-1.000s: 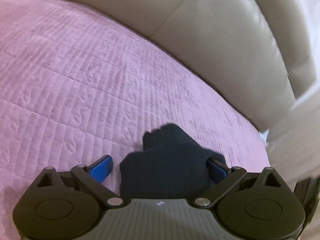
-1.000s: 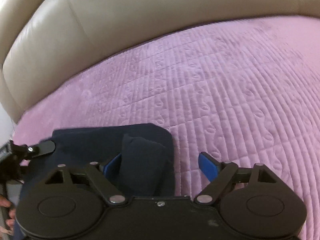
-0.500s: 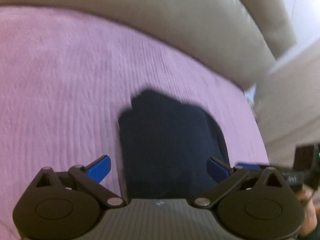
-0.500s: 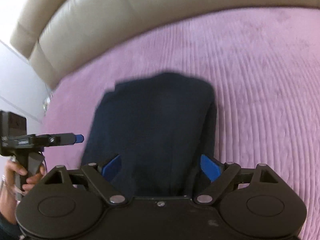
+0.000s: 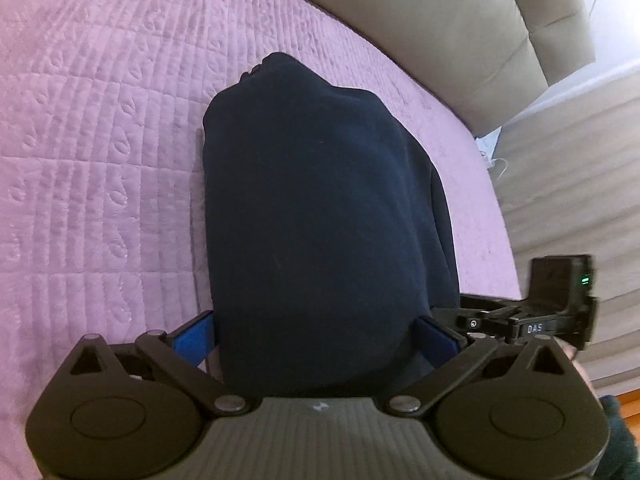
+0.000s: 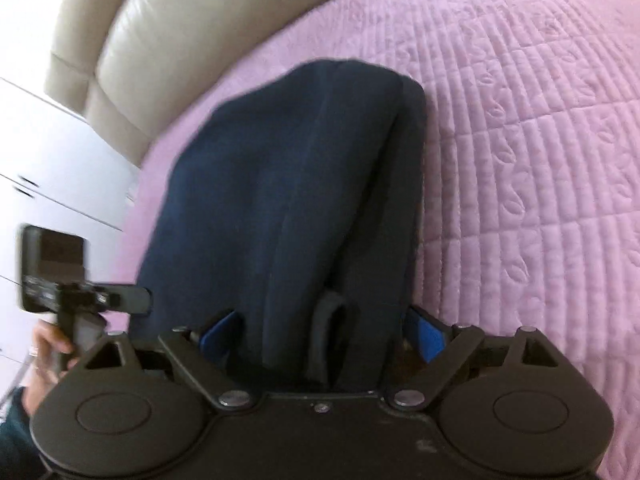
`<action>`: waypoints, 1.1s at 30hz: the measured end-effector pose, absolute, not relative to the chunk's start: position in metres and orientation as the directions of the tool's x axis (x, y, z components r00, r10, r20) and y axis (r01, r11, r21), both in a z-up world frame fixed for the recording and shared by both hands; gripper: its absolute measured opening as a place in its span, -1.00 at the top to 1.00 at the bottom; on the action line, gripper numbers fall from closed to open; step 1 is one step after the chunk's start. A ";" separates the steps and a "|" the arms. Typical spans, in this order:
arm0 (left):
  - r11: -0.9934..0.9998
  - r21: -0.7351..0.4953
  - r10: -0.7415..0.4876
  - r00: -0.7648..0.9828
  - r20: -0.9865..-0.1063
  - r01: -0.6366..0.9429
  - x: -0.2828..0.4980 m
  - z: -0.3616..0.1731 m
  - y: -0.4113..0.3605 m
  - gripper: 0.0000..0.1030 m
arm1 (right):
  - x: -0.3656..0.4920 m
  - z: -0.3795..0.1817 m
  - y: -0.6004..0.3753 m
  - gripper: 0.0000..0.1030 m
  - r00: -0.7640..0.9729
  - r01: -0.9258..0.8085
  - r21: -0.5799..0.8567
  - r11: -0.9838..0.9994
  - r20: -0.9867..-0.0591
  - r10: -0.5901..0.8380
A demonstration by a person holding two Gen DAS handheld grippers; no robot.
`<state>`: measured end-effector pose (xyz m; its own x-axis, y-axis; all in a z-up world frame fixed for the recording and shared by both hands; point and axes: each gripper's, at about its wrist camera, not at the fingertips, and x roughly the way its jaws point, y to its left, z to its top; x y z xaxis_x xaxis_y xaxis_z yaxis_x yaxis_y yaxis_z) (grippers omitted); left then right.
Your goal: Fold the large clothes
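A dark navy garment [image 5: 312, 200] lies folded into a long narrow bundle on the pink quilted bedcover [image 5: 100, 160]. My left gripper [image 5: 316, 336] is open, its blue pads standing either side of the bundle's near end. In the right wrist view the same garment [image 6: 280, 200] shows lengthwise folds and a small loop near my fingers. My right gripper [image 6: 322, 332] is open too, straddling that end. Each gripper shows in the other's view: the right one [image 5: 552, 312] low at the right, the left one [image 6: 60, 280] at the left, held by a hand [image 6: 44, 344].
A beige leather headboard [image 5: 440, 20] curves behind the bed, also visible in the right wrist view [image 6: 160, 40]. White cabinet fronts [image 6: 40, 160] stand past the bed's edge. The pink bedcover [image 6: 520, 160] spreads wide beside the garment.
Both grippers have pulled back and up from the bed, so the garment's whole folded length now shows between the fingers. The fingers stay spread at the same width throughout.
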<state>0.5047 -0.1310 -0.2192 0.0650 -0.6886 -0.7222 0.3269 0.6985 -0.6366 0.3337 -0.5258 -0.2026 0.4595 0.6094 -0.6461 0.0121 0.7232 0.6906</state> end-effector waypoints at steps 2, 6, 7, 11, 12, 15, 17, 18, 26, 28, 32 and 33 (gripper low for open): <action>0.679 -0.662 -0.709 0.050 -0.704 0.316 0.509 -0.227 -0.130 -1.00 | 0.335 -0.206 -0.527 -1.00 0.480 -0.030 0.707 0.707 -0.610 0.630; 0.646 -0.708 -0.746 0.038 -0.665 0.287 0.513 -0.239 -0.129 -1.00 | 0.337 -0.213 -0.516 -1.00 0.511 -0.057 0.740 0.670 -0.555 0.656; 0.643 -0.712 -0.750 0.042 -0.660 0.284 0.515 -0.241 -0.128 -1.00 | 0.341 -0.212 -0.514 -1.00 0.489 -0.062 0.734 0.676 -0.569 0.662; 0.659 -0.682 -0.733 0.065 -0.678 0.319 0.512 -0.238 -0.130 -0.91 | 0.343 -0.203 -0.511 -0.73 0.466 -0.028 0.709 0.705 -0.615 0.636; 0.665 -0.674 -0.726 0.069 -0.684 0.321 0.512 -0.237 -0.134 -0.86 | 0.342 -0.204 -0.510 -0.60 0.469 -0.011 0.717 0.697 -0.612 0.636; 0.675 -0.660 -0.717 0.080 -0.693 0.331 0.513 -0.235 -0.140 -0.80 | 0.335 -0.201 -0.506 -0.41 0.504 -0.038 0.699 0.714 -0.603 0.618; 0.683 -0.650 -0.709 0.090 -0.699 0.334 0.511 -0.234 -0.141 -0.74 | 0.331 -0.203 -0.505 -0.34 0.533 -0.016 0.702 0.712 -0.597 0.600; 0.690 -0.634 -0.699 0.098 -0.708 0.349 0.509 -0.231 -0.144 -0.70 | 0.329 -0.204 -0.506 -0.28 0.548 0.000 0.712 0.702 -0.587 0.596; 0.699 -0.613 -0.691 0.127 -0.711 0.370 0.502 -0.225 -0.146 -0.63 | 0.321 -0.198 -0.500 -0.05 0.577 0.022 0.704 0.710 -0.589 0.565; 0.701 -0.609 -0.690 0.136 -0.711 0.372 0.498 -0.223 -0.147 -0.61 | 0.320 -0.196 -0.498 -0.02 0.579 0.032 0.707 0.706 -0.589 0.563; 0.700 -0.595 -0.688 0.146 -0.711 0.396 0.488 -0.214 -0.148 -0.56 | 0.321 -0.188 -0.488 0.01 0.583 0.037 0.707 0.706 -0.590 0.559; 0.699 -0.593 -0.688 0.147 -0.711 0.400 0.486 -0.211 -0.148 -0.55 | 0.320 -0.184 -0.485 0.01 0.585 0.038 0.708 0.705 -0.588 0.559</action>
